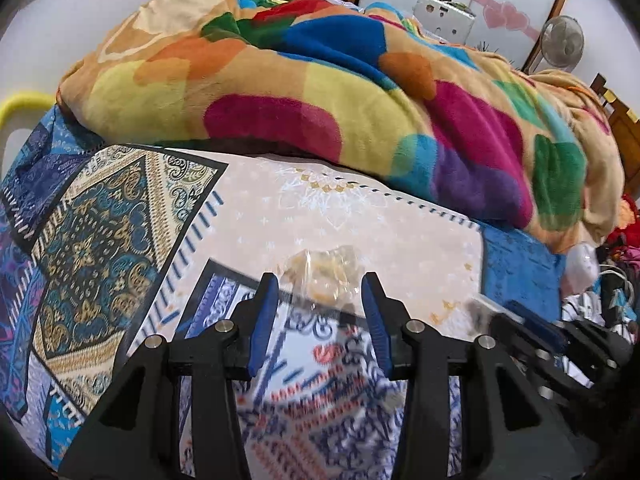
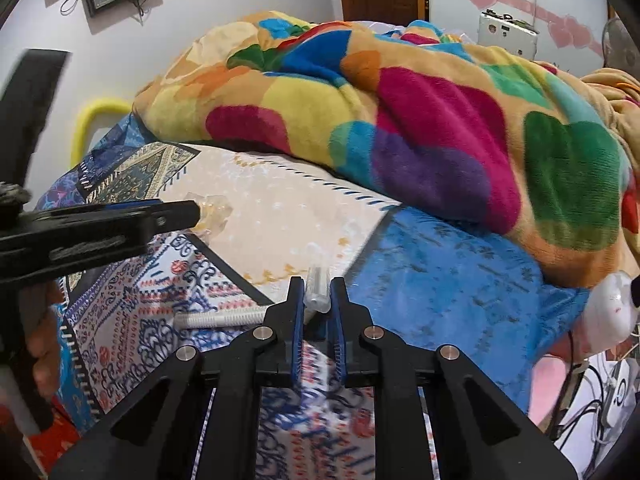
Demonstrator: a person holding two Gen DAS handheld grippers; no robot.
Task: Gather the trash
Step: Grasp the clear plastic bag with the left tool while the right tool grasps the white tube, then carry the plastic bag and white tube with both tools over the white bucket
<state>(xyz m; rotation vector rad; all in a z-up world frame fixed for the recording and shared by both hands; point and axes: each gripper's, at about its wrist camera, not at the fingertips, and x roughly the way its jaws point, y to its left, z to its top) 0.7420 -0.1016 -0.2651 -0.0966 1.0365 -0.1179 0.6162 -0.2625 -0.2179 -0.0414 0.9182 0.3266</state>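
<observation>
A crumpled clear plastic wrapper (image 1: 326, 276) lies on the patterned bedsheet (image 1: 360, 208). My left gripper (image 1: 320, 286) is open, its blue-padded fingertips on either side of the wrapper's near edge, not pressing it. In the right wrist view the left gripper (image 2: 192, 212) comes in from the left, with the wrapper (image 2: 218, 212) just past its tip. My right gripper (image 2: 316, 286) is shut on a small clear plastic tube (image 2: 316, 274), low over the sheet. A white ribbed stick (image 2: 220, 319) lies beside its left finger. In the left wrist view the right gripper (image 1: 520, 322) is blurred, at the lower right.
A thick multicoloured blanket (image 1: 320, 80) is heaped across the back of the bed. A yellow rail (image 1: 24, 100) stands at the left edge. A white object (image 2: 612, 312) and tangled cables (image 2: 596, 404) lie off the bed's right side. A hand (image 2: 44, 340) holds the left gripper.
</observation>
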